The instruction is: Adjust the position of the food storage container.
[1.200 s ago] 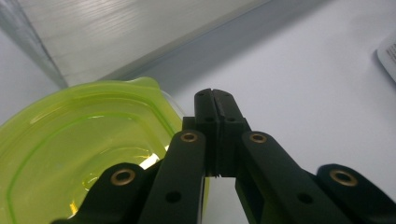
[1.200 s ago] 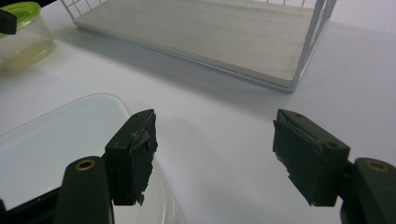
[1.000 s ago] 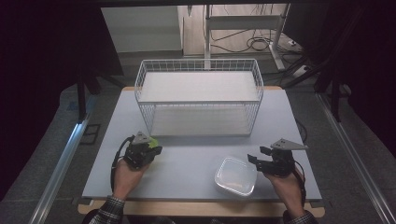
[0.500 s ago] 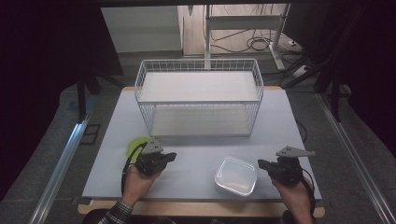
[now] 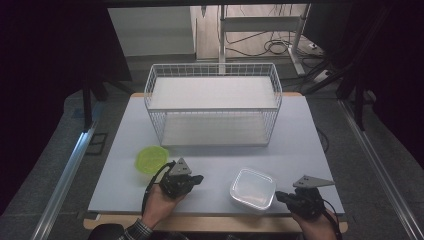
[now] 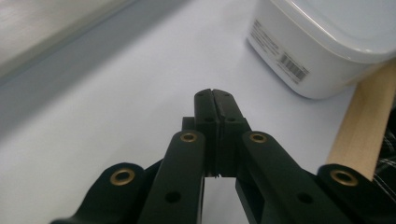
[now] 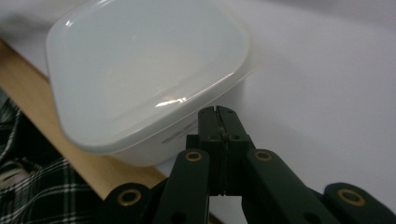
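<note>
A clear lidded plastic container sits near the table's front edge, between my two grippers. My left gripper lies to its left, pointing right at it, jaws pressed together with nothing between them. From the left gripper view its shut tips hover over bare table, with the container ahead at the upper right. My right gripper is just right of the container, pointing left, also shut and empty. Its tips sit close against the container's side wall. A lime-green round dish lies left of the left hand.
A white wire basket with a shelf board stands across the back half of the table. The wooden front edge runs right beside the container. A plaid sleeve shows below that edge.
The left hand slid right and toward the front edge, uncovering the green dish. The right hand drew back to the front right corner and its jaws closed. The container stayed put.
</note>
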Demonstrator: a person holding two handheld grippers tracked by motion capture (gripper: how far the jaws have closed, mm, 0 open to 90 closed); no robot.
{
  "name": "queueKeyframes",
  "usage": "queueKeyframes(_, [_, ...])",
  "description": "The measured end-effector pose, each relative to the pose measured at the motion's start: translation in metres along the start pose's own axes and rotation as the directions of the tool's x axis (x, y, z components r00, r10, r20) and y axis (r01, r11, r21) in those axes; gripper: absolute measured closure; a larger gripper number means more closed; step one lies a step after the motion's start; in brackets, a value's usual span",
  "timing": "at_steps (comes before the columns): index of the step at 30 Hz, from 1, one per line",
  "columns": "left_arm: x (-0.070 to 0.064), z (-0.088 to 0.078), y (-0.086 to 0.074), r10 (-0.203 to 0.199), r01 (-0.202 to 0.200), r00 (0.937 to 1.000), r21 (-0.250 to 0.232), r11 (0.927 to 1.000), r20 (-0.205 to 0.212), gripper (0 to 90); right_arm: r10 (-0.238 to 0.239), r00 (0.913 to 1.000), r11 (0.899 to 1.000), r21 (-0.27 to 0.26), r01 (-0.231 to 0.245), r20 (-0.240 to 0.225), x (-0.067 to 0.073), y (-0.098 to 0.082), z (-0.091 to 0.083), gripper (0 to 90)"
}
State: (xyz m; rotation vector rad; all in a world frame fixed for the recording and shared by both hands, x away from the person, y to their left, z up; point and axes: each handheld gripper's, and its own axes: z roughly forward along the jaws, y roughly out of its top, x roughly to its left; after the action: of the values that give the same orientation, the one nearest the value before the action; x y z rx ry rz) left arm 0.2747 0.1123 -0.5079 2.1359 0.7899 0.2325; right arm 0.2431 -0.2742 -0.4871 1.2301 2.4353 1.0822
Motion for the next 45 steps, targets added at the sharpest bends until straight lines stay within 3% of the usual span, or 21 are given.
queueKeyframes(1, [-0.001,0.001,0.000,0.000,0.000,1.0000,0.003,1.0000,0.005,89.8,0.004,0.9998,1.000,0.009,-0.004,-0.017,0.002,-0.001,0.003,89.3])
queueKeyframes(3, [-0.005,0.005,0.000,0.009,-0.009,0.9998,0.013,0.9999,0.018,89.8,-0.004,0.9999,1.000,0.021,0.004,-0.010,0.004,-0.001,0.005,89.3])
queueKeyframes(9, [-0.011,0.013,0.000,0.020,-0.021,0.9990,0.038,0.9991,0.041,89.7,0.011,0.9989,1.000,0.010,-0.010,-0.046,0.004,0.005,0.015,89.2])
queueKeyframes(20, [-0.013,0.020,-0.001,0.006,-0.009,0.9993,0.076,0.9970,0.037,89.6,0.026,0.9924,0.999,0.031,-0.022,-0.120,0.006,0.028,0.048,89.3])
queueKeyframes(24, [-0.011,0.019,-0.003,-0.015,0.014,0.9998,0.106,0.9943,0.011,89.4,0.032,0.9855,0.999,0.037,-0.026,-0.167,0.013,0.037,0.062,89.3])
queueKeyframes(36, [0.004,0.010,-0.006,-0.058,0.067,0.9957,0.123,0.9902,-0.072,89.7,0.004,0.9880,0.999,0.047,0.003,-0.154,0.022,0.061,0.084,89.3])
queueKeyframes(40, [0.008,0.008,-0.008,-0.062,0.071,0.9953,0.125,0.9895,-0.074,89.7,-0.005,0.9872,0.998,0.057,0.015,-0.160,0.022,0.073,0.094,89.3])
queueKeyframes(45, [0.011,0.007,-0.009,-0.069,0.077,0.9953,0.122,0.9895,-0.067,89.4,-0.007,0.9850,0.999,0.048,0.016,-0.173,0.021,0.071,0.095,89.2])
